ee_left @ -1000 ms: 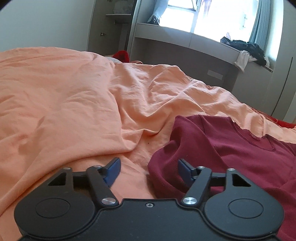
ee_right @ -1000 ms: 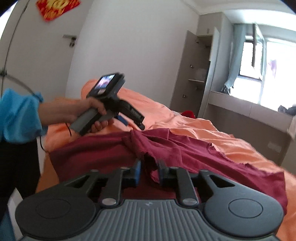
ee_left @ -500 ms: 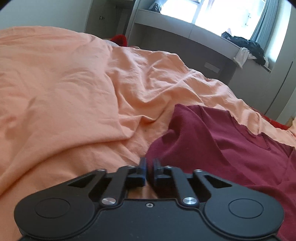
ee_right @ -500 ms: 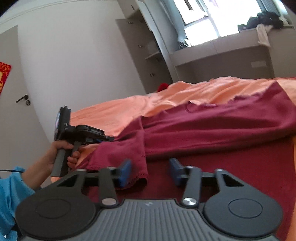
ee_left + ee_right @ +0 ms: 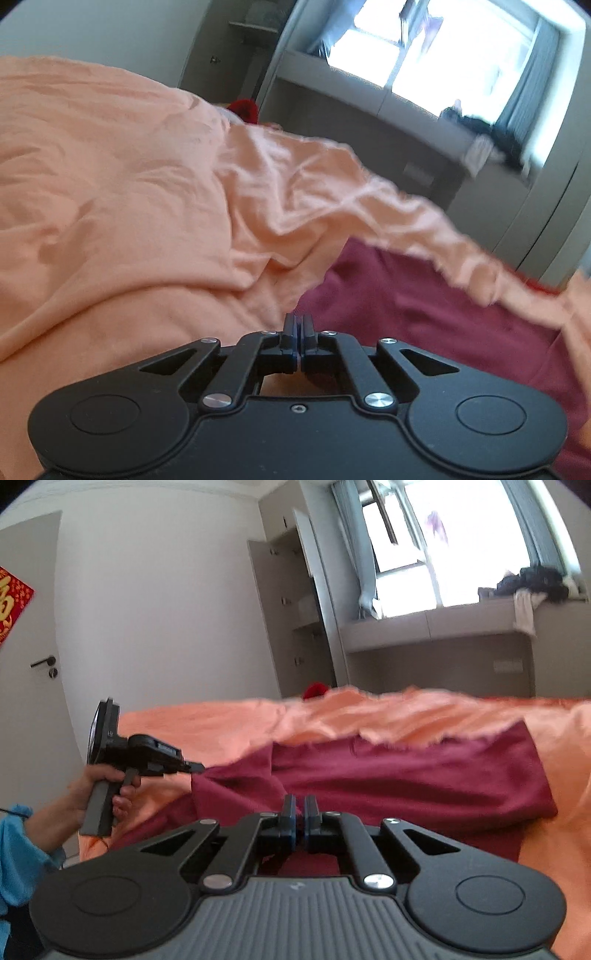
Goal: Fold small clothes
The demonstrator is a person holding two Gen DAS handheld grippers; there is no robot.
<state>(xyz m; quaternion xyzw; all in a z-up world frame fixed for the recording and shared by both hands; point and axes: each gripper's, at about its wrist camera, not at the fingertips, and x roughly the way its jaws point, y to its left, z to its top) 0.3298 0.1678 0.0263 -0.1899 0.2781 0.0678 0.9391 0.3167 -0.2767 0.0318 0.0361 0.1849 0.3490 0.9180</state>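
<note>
One maroon shirt [image 5: 406,775] lies spread on the orange bed [image 5: 110,184], and two tongs, the left tongs [image 5: 298,325] and right tongs [image 5: 299,808], have each just pinched shut on its near edge.

Shirt [image 5: 406,775] on bedsheet [image 5: 221,723], window ledge [image 5: 443,624] behind, door [image 5: 26,664] left

Bed with rumpled orange sheet [image 5: 129,192]; maroon garment [image 5: 406,775] spread on it near its front edge.
</note>
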